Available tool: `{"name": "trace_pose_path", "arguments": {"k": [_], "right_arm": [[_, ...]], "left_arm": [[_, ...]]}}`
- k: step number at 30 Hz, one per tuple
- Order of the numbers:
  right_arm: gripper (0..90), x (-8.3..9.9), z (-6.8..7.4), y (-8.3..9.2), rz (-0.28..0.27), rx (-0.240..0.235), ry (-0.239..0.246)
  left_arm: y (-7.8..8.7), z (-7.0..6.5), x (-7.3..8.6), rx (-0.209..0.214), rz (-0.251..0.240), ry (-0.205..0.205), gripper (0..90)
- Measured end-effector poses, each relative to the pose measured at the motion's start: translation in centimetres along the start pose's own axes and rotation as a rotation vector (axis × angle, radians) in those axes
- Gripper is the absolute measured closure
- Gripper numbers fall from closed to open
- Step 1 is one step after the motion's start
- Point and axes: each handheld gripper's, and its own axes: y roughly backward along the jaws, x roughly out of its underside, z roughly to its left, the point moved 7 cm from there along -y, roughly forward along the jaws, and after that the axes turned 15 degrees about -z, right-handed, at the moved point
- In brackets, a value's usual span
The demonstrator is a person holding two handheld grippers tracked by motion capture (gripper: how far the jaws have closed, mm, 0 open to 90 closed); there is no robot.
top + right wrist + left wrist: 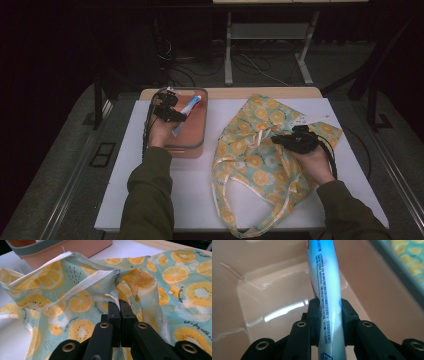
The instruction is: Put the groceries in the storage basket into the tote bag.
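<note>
A blue and white toothpaste tube point(190, 109) point(327, 282) angles up out of the pink plastic bin point(192, 146) point(274, 290) at the table's back left. My left gripper point(172, 115) point(329, 315) is inside the bin, pads pressed on the tube's lower part. A fabric tote bag point(255, 167) point(82, 302) printed with orange slices lies flat to the right. My right gripper point(280, 140) point(119, 312) is shut on the cloth at the bag's mouth, lifting the opening's rim a little.
The white table top point(165, 195) carries both things, with a wooden strip point(240, 92) along its far edge. The bag's long handles point(222, 200) trail toward the front edge. A white tag point(309, 119) lies on the bag's far corner. The bin's corner point(62, 248) stands just beyond the bag.
</note>
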Motion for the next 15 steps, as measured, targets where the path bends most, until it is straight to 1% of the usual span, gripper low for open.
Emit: {"name": "trace_pose_path", "arguments": {"k": [3,6,7,9,12,13,15], "right_arm": [[88.9,0.0,0.0,0.0,0.000,0.001,0.001],[89.0,0.0,-0.1,0.0,0.002,0.004,0.003],[89.0,0.0,-0.1,0.0,0.002,0.004,0.003],[89.0,0.0,-0.1,0.0,0.000,0.005,0.004],[89.0,0.0,-0.1,0.0,0.001,0.008,0.002],[88.9,0.0,-0.1,0.0,0.001,0.008,0.004],[88.9,0.0,-0.1,0.0,0.003,0.008,0.003]], "left_arm": [[1.5,-0.4,-0.5,0.030,-0.025,-0.014,73.7],[3.1,-0.9,-0.9,0.049,-0.045,-0.042,73.9],[3.6,-1.1,-1.0,0.067,-0.051,-0.050,73.9],[4.7,-1.7,-1.2,0.095,-0.078,-0.055,74.0],[6.3,-2.8,-1.5,0.134,-0.116,-0.072,74.2],[6.9,-3.2,-1.6,0.152,-0.130,-0.075,74.3],[7.8,-4.3,-1.5,0.181,-0.146,-0.093,74.3]]}}
